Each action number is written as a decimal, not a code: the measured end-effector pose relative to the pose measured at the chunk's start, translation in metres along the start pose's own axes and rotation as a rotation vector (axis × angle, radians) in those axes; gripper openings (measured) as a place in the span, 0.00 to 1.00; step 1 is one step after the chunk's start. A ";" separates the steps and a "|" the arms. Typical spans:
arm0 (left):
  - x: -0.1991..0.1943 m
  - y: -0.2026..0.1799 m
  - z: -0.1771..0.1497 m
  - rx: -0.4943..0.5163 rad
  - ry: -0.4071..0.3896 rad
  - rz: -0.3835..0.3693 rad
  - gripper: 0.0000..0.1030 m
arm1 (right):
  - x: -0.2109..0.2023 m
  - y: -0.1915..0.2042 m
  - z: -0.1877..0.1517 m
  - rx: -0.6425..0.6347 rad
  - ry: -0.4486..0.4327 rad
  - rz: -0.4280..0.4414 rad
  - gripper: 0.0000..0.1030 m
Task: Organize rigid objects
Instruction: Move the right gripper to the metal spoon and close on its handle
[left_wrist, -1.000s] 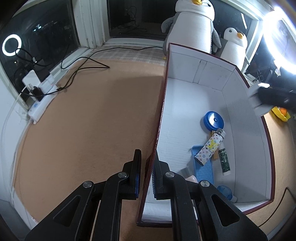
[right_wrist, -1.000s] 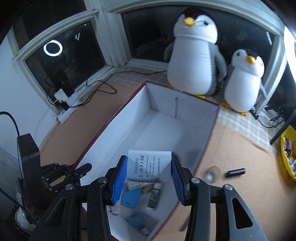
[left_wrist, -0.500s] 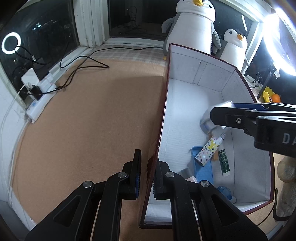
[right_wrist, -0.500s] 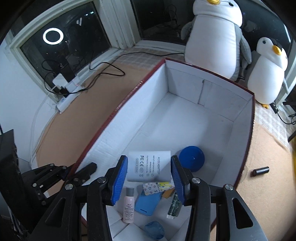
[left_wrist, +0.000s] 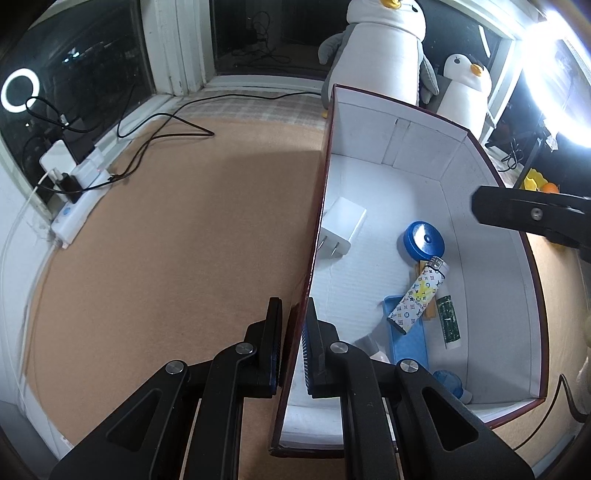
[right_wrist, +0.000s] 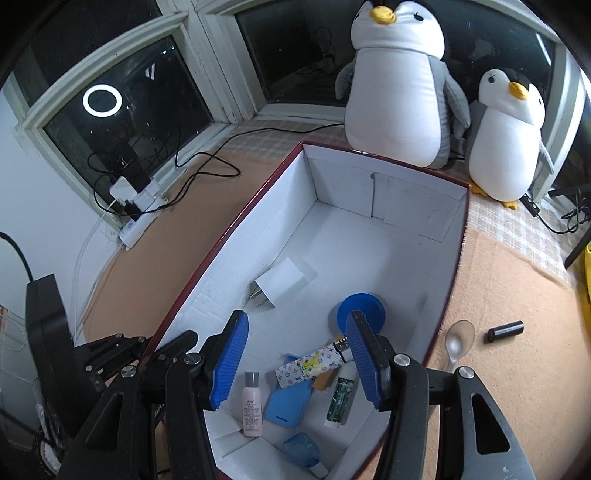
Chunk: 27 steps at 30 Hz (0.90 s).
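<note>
1. The left gripper (left_wrist: 294, 332) has its jaws closed on the near side wall of a white cardboard box (left_wrist: 402, 147) with a dark red rim.
2. The right gripper (right_wrist: 297, 363) hovers above the box; its jaws have just been opening, and nothing sits between them.
3. A white power adapter (right_wrist: 282, 282) lies on the box floor, ahead of the right jaws, apart from them.
4. Beneath those jaws lie a blue round lid (right_wrist: 365, 308), a patterned lighter (right_wrist: 308, 367) and a small pink bottle (right_wrist: 252, 404).
5. The box rests on tan carpeted floor (left_wrist: 166, 240); beyond it two plush penguins (right_wrist: 399, 85) stand against dark windows (right_wrist: 122, 96).
</note>
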<state>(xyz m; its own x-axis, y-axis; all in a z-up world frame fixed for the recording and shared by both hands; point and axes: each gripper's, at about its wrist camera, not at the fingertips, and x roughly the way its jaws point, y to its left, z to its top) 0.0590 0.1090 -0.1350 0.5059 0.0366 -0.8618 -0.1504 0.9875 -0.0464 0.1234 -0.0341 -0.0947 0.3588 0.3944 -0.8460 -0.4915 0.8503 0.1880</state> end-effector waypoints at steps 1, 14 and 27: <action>0.000 0.000 0.000 0.001 0.000 0.000 0.08 | -0.004 -0.001 -0.001 -0.002 -0.009 -0.005 0.50; -0.003 0.000 0.002 0.005 -0.005 0.013 0.08 | -0.058 -0.050 -0.029 0.088 -0.132 -0.048 0.50; -0.003 -0.005 0.003 0.025 0.007 0.045 0.08 | -0.062 -0.170 -0.084 0.295 -0.069 -0.185 0.50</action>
<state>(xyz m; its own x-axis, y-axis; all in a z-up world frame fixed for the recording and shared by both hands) 0.0603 0.1041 -0.1304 0.4931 0.0800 -0.8663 -0.1517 0.9884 0.0049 0.1182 -0.2323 -0.1164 0.4781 0.2379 -0.8455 -0.1662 0.9697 0.1789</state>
